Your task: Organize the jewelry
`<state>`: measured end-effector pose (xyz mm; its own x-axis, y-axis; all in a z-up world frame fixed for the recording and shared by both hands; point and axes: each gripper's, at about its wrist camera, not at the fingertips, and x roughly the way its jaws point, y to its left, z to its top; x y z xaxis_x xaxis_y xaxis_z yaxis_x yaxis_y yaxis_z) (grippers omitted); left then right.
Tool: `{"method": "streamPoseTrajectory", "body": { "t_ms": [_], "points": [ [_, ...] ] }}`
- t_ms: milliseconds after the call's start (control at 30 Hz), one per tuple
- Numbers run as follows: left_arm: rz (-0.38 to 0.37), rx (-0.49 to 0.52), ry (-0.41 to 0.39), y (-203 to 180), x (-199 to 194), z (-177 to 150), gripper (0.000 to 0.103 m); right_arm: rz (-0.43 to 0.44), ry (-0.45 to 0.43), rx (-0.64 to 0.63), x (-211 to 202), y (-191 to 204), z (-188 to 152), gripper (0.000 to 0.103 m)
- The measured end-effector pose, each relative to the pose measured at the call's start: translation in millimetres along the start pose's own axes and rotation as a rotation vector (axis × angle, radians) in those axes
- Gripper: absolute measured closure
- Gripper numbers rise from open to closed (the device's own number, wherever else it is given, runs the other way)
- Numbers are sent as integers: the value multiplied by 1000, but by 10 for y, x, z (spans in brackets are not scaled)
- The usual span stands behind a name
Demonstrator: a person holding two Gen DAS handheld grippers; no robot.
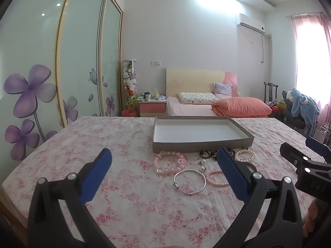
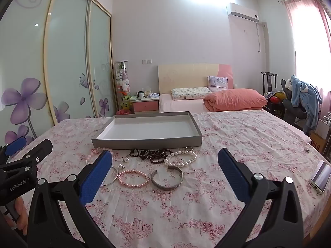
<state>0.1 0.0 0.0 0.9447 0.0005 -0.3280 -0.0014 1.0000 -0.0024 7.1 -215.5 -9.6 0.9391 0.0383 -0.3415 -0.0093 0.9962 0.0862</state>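
A shallow grey box [image 1: 201,143] [image 2: 144,142] with a white inside stands empty on the flowered table. In front of it lie a pink chunky-bead bracelet [image 1: 169,163], a thin silver bangle [image 1: 190,179] [image 2: 111,175], a small pink pearl bracelet [image 1: 216,178] [image 2: 133,178], a dark bead strand [image 2: 152,154], a white pearl strand [image 2: 182,158] [image 1: 245,155], a wide silver cuff [image 2: 167,177] and two pearl earrings [image 1: 202,165]. My left gripper [image 1: 164,173] is open and empty above the table, near the bangle. My right gripper [image 2: 165,173] is open and empty, above the cuff.
A phone [image 2: 320,176] lies near the table's right edge, with a small metal piece [image 2: 306,149] beyond it. Behind the table are a bed [image 1: 206,107], a nightstand [image 1: 152,105], a wardrobe and a chair with clothes [image 2: 300,101].
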Motion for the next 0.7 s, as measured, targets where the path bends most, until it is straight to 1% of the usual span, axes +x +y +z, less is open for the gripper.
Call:
{"method": "streamPoseTrajectory", "body": {
  "t_ms": [700],
  "points": [
    [1, -2, 2, 2, -3, 2, 4, -1, 5, 4, 7, -29, -30, 2]
  ]
}}
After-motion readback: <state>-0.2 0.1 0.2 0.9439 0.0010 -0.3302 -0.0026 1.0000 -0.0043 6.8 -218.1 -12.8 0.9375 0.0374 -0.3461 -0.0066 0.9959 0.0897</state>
